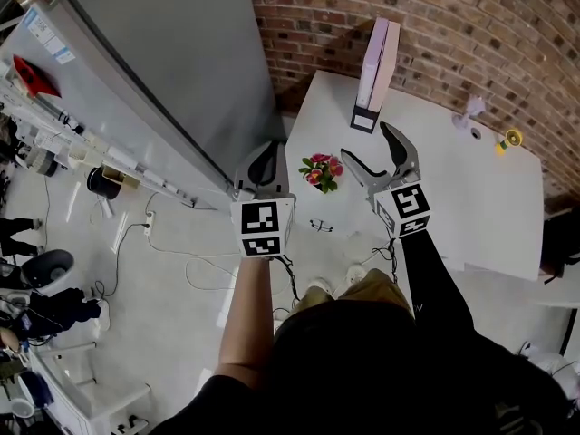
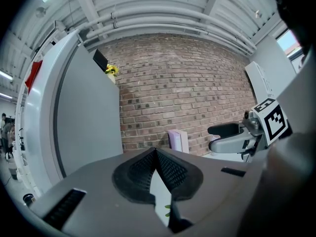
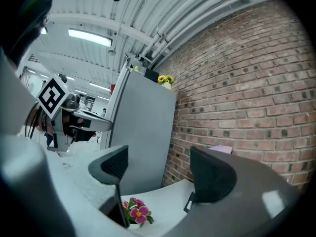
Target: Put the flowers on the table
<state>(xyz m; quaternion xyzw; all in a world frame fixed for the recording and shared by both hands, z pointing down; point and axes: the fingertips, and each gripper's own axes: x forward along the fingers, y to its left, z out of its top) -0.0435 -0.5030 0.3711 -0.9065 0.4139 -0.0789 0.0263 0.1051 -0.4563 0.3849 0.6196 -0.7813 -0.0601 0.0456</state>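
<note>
Grey panelling covers the tall cabinet (image 1: 163,71) on the left, which stands against the brick wall (image 1: 453,25), just beside the left edge of the white table (image 1: 471,216). Next comes the left gripper (image 1: 265,152), held over that left edge. In the left gripper view its jaws are pressed together at the tips with nothing between them (image 2: 156,152); only a sliver of table and a bit of green leaf show through the gap below.

The flowers (image 1: 322,171), a small bunch of pink blossoms with green leaves, sit on the table close to its left edge, about midway along it. In the head view they lie between the two grippers, and neither touches them.

The right gripper (image 1: 364,140) is to their right, its jaws spread wide and empty. The right gripper view looks past the jaws (image 3: 158,167) at the flowers (image 3: 137,212) low beside the left jaw.

A tall pink and white box (image 1: 376,66) stands upright at the far edge by the wall. A small lilac object (image 1: 471,111) and a small yellow object (image 1: 510,140) sit near the far right corner.
</note>
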